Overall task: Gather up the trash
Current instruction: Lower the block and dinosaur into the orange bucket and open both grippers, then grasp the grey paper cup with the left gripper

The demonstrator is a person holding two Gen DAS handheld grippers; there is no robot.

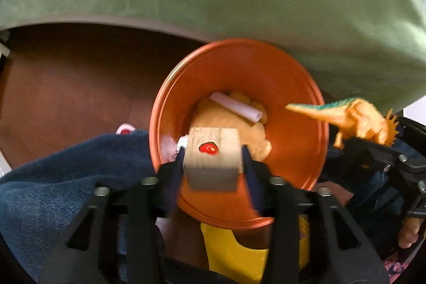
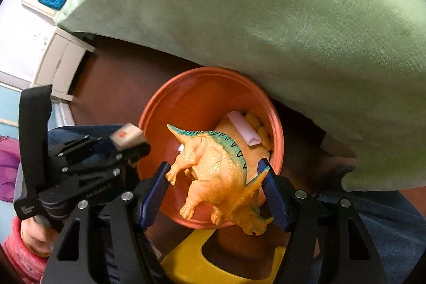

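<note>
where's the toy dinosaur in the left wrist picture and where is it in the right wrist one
Left wrist view: the toy dinosaur is at the right edge, beside the orange bowl, carried by the right tool.
Right wrist view: it fills the lower centre, between that tool's blue fingers, hanging over the bowl.
Shared landmark: the white tube lying inside the bowl, seen in both views.

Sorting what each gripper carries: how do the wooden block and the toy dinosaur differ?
The wooden block is a pale, plain cube with a red mark; the toy dinosaur is orange with a teal back stripe, legs and tail. The block sits squarely between the left gripper fingers; the dinosaur lies slantwise in the right gripper. Both are held over the orange bowl.
</note>
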